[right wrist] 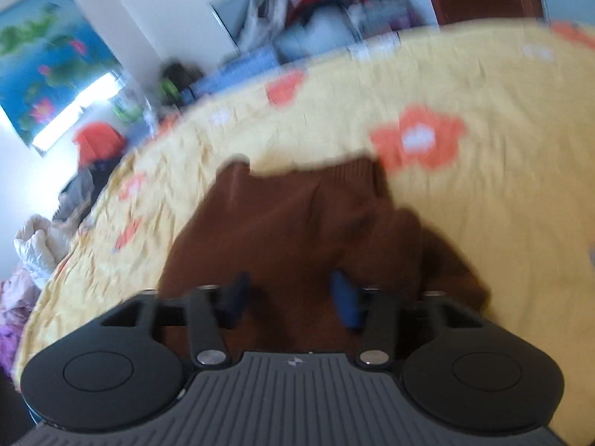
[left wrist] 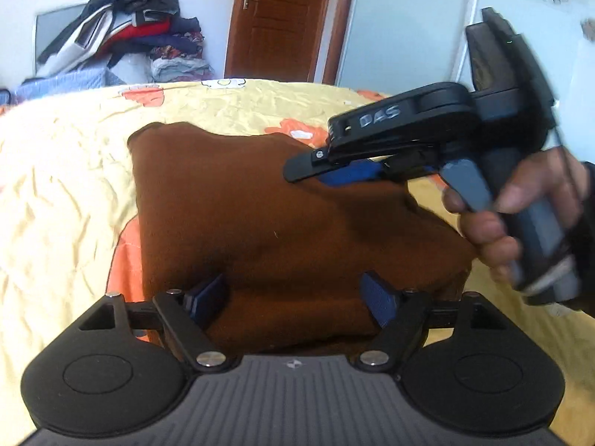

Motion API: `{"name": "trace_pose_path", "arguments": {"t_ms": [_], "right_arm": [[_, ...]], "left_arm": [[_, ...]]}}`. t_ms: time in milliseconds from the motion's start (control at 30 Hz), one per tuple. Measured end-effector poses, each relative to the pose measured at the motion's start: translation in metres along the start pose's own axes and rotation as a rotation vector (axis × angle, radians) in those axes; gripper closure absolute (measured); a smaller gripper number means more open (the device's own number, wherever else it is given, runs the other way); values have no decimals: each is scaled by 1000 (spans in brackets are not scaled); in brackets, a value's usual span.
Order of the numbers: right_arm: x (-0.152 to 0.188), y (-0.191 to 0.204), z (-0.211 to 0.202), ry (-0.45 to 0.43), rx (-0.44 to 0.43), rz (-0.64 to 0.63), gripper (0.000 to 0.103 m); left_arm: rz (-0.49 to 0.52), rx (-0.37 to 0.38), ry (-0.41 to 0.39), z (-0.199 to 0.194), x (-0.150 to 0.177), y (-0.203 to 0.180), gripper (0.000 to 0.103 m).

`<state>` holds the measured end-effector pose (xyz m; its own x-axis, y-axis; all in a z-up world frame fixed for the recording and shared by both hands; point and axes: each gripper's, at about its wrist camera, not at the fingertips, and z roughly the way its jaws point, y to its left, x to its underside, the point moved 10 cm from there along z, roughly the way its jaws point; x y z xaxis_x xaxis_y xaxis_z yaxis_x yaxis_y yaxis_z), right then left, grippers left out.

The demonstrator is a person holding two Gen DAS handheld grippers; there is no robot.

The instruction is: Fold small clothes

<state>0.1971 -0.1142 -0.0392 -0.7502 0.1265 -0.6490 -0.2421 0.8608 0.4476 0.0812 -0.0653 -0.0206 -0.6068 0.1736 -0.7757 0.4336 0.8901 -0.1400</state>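
Observation:
A small brown knit garment (left wrist: pixel 238 215) lies flat on the yellow flowered bedspread (left wrist: pixel 55 186). My left gripper (left wrist: pixel 293 297) is open, its blue pads spread just above the garment's near edge. My right gripper (left wrist: pixel 316 174) shows from the side in the left wrist view, held by a hand over the garment's right part. In the right wrist view the right gripper (right wrist: pixel 293 297) is open, its pads apart over the brown garment (right wrist: pixel 290 223), with nothing between them. That view is blurred by motion.
A pile of clothes (left wrist: pixel 130 29) is stacked against the wall behind the bed. A brown door (left wrist: pixel 282 18) and a pale wardrobe (left wrist: pixel 409 29) stand at the back. More bags and clothes (right wrist: pixel 37 245) lie beside the bed's left edge.

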Motion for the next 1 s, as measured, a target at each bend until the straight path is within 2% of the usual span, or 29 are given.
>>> {"name": "trace_pose_path", "arguments": {"t_ms": [33, 67, 133, 200, 300, 367, 400, 433, 467, 500, 533, 567, 633, 733, 833, 867, 933, 967, 1000], "right_arm": [[-1, -4, -2, 4, 11, 26, 73], [-3, -7, -10, 10, 10, 67, 71], [-4, -6, -42, -28, -20, 107, 54], [1, -8, -75, -78, -38, 124, 22], [29, -26, -97, -17, -71, 219, 20], [52, -34, -91, 60, -101, 290, 21], [59, -36, -86, 85, -103, 309, 22], [65, -34, -81, 107, -113, 319, 22], [69, -29, -75, 129, -140, 330, 23], [71, -24, -72, 133, -165, 333, 31], [74, -20, -69, 147, -168, 326, 43], [77, -19, -63, 180, -152, 313, 74], [78, -12, -61, 191, -137, 247, 75], [82, -1, -80, 186, -147, 162, 76], [96, -3, -91, 190, -132, 141, 76], [102, -3, -90, 191, -127, 142, 72], [101, -4, -92, 161, -150, 176, 58], [97, -6, -96, 145, -146, 203, 44], [87, -8, -105, 101, -132, 209, 39]], "left_arm": [[-9, 3, -6, -10, -2, -1, 22], [-27, 20, -36, -23, -5, -1, 22], [-70, 33, -97, -51, -6, 9, 20], [-159, 40, -86, -62, 1, 32, 18], [-415, 109, -9, -55, 15, 74, 18], [-565, 201, 46, -41, 21, 86, 19], [-624, 261, 78, -32, 22, 87, 19], [-663, 310, 76, -24, 19, 87, 20], [-680, 337, 84, -20, 20, 87, 20], [-681, 348, 92, -17, 19, 83, 22], [-675, 346, 112, -15, 19, 81, 43], [-668, 340, 148, -12, 20, 79, 81], [-621, 327, 177, -17, 22, 71, 84], [-514, 309, 144, -38, 21, 67, 85], [-423, 229, 165, -44, 35, 68, 86], [-405, 195, 174, -41, 38, 70, 85], [-425, 177, 157, -48, 39, 73, 83], [-419, 159, 134, -57, 34, 73, 82], [-390, 130, 101, -67, 31, 72, 80]]}}
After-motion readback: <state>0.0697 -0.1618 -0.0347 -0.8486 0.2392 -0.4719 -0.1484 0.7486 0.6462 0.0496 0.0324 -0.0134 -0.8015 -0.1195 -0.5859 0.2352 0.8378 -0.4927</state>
